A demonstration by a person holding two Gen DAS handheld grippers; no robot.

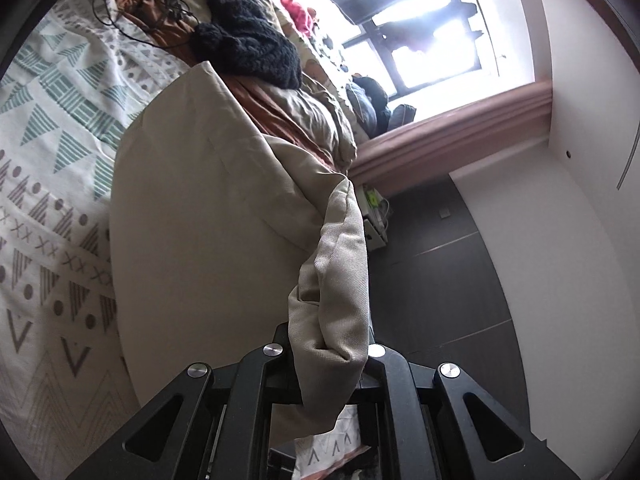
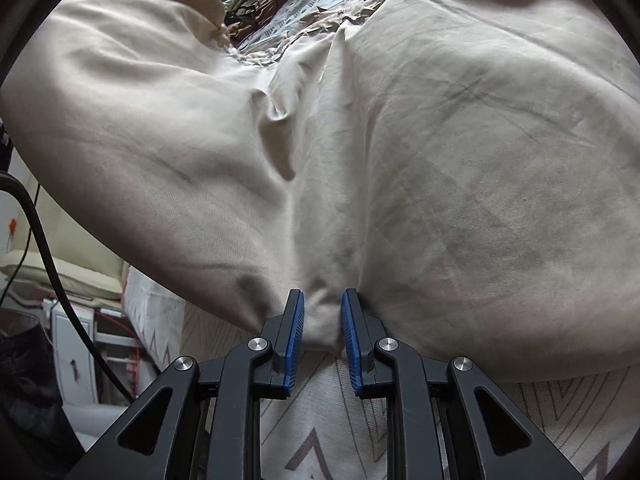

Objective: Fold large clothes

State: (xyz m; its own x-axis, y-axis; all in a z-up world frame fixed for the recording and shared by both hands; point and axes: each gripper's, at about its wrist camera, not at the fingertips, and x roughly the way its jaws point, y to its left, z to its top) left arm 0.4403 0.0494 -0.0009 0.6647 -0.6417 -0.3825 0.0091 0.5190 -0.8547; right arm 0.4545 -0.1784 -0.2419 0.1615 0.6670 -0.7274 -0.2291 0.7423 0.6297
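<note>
One bed carries the work, covered by a white sheet (image 1: 48, 128) printed with teal and mauve triangles, dots and chevrons; the weave looks matte and slightly quilted. On it lies the task item, one large beige garment (image 2: 440, 160) of smooth, thin woven cloth, spread wide over the bed and creased into broad soft folds with a puckered ridge through the middle. Behind it lies a crumpled heap of tan and rust bedding (image 1: 304, 120), topped by one chunky black knitted item (image 1: 248, 36) with a coarse, bobbled surface. Two grippers are in view. The left hand-held gripper (image 1: 332, 356) is clamped almost fully together on a bunched edge of the beige garment, lifted clear at the side of the bed above the dark floor (image 1: 440, 280). The right hand-held gripper (image 2: 322, 328), with ribbed blue pads (image 2: 296, 340), stands narrowly parted and pinches a small tuck of the garment's near hem against the sheet.
</note>
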